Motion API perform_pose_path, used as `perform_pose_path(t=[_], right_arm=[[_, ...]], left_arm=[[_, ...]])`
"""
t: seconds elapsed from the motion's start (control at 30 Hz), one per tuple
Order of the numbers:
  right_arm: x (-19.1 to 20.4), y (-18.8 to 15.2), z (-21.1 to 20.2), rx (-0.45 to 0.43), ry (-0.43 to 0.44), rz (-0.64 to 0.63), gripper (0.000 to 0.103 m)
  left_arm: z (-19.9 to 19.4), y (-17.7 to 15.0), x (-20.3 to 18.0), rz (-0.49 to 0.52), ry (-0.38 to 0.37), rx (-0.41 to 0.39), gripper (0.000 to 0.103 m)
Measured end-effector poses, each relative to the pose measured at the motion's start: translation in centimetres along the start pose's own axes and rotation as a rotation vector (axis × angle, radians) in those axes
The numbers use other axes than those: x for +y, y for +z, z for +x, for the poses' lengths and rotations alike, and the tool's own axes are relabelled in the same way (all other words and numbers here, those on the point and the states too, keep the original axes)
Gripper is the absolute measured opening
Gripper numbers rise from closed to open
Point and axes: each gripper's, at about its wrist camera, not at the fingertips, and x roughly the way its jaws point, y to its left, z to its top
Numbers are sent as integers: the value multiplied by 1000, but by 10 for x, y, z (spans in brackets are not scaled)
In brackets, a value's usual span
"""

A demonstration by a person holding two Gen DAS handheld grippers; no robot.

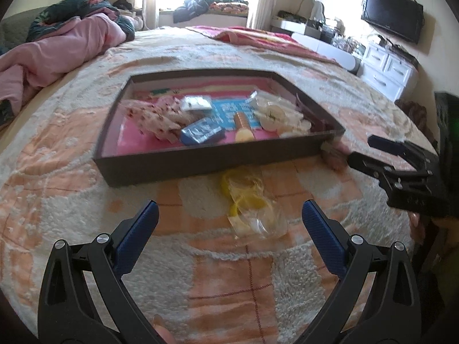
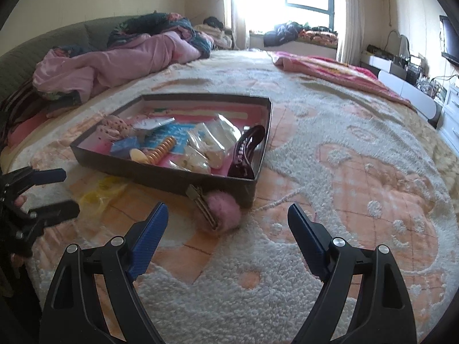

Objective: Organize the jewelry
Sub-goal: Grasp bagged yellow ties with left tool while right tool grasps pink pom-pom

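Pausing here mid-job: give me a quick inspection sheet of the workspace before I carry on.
Surface: plush cream-and-orange patterned bed blanket, unobstructed ahead of the right gripper.
Job's things: shallow dark rectangular tray holding a maroon claw hair clip, orange spiral hair tie, blue packets and clear bags. Outside it: clear bag with yellow rings and pink pompom keychain with keys, against the tray's near wall.
Clutter: pink crumpled quilt.
Grippers: left gripper open, empty, facing the bag; right gripper open, empty, facing the keychain.
Cables: nothing seen.
Surroundings: window, wall television, white drawers.
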Motion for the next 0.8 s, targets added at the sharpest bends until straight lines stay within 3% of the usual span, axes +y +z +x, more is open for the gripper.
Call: perform_pose_path(t=[0.13, 0.23, 0.33, 0.4, 0.5, 0.6, 0.67, 0.8], right_arm=[[0, 1, 15, 40, 20, -1, 80], [2, 3, 25, 64, 42, 0, 72], [3, 2, 34, 97, 56, 2, 57], [3, 0, 37, 114, 64, 6, 42], [3, 0, 36, 111, 78, 11, 33], [4, 0, 33, 105, 82, 6, 31], [5, -1, 31, 99, 86, -2, 30], [9, -2, 25, 84, 102, -13, 30]], left_arm=[[10, -6, -1, 5, -4, 25, 91], [15, -6, 0, 2, 10, 26, 91], [17, -4, 1, -6, 10, 23, 91], [19, -3, 0, -4, 6, 21, 84], [21, -2, -6, 14, -1, 27, 70], [23, -3, -14, 54, 17, 31, 59], [22, -2, -13, 54, 12, 30, 41], [18, 0, -13, 53, 0, 27, 37]])
